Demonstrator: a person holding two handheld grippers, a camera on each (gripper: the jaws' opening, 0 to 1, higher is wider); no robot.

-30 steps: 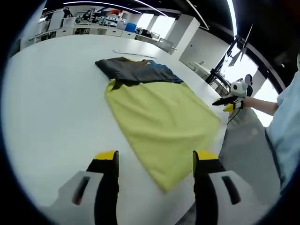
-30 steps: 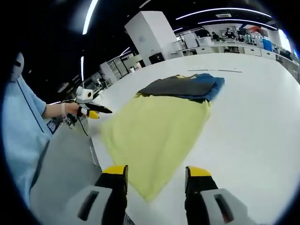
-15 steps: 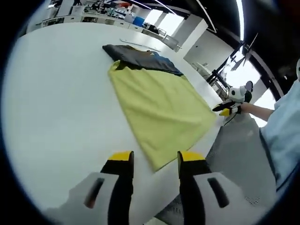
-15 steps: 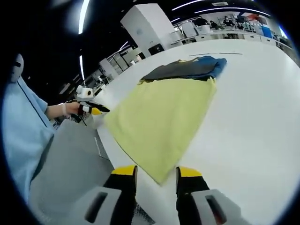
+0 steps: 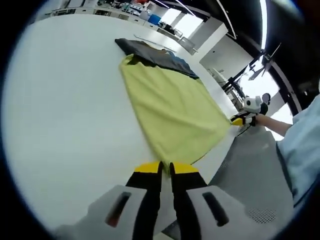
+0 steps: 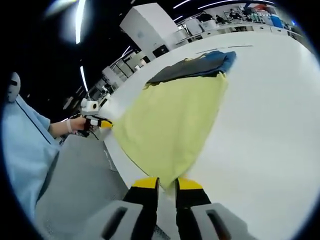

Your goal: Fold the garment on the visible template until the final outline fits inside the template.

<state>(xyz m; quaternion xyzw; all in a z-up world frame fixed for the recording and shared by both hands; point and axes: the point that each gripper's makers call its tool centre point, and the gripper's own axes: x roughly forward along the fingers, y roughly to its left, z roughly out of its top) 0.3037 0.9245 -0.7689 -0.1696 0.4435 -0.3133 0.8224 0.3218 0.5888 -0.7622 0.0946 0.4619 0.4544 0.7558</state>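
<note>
Left claw point(image 5: 165, 167): jaws nearly shut on garment point(image 5: 172, 107) corner, bottom centre.
Right claw point(image 6: 167, 182): likewise pinching its corner.
Garment: mid-frame, reaching table point(image 5: 60, 110) edge.
Risk: thin grip — corner may slip, fold skews.

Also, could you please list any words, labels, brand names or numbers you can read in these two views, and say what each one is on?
None can be read.
Yellow cloth: plain, no print or label shows.
Dark garment: no readable tag.
White table: no marks that read as text.
Left gripper and right gripper: yellow tips, no lettering visible.
Background shelves and desks: too small and blurred to read.
</note>
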